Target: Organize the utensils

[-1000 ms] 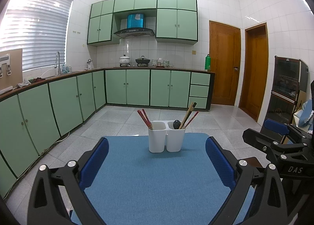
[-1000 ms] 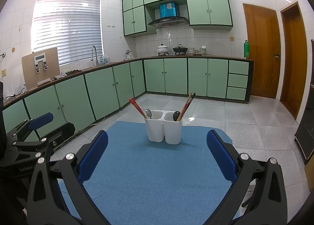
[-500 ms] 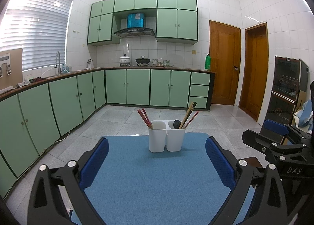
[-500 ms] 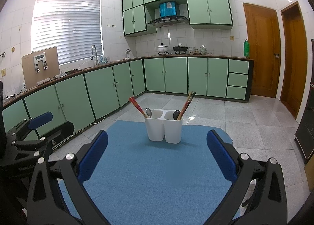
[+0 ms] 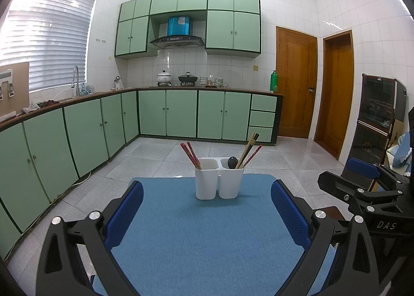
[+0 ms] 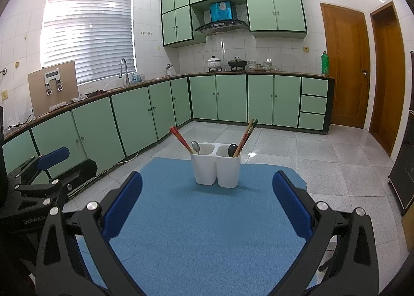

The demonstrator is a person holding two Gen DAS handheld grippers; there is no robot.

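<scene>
A white two-compartment utensil holder stands upright near the far edge of a blue mat. Its left cup holds red chopsticks and a metal spoon. The right cup holds a black spoon and several chopsticks. My left gripper is open and empty, well short of the holder. My right gripper is likewise open and empty, also visible at the right of the left wrist view.
The mat covers a small table with tiled floor beyond it. Green base cabinets line the left and far walls. A dark glass-fronted cabinet stands to the right. Two wooden doors are at the far right.
</scene>
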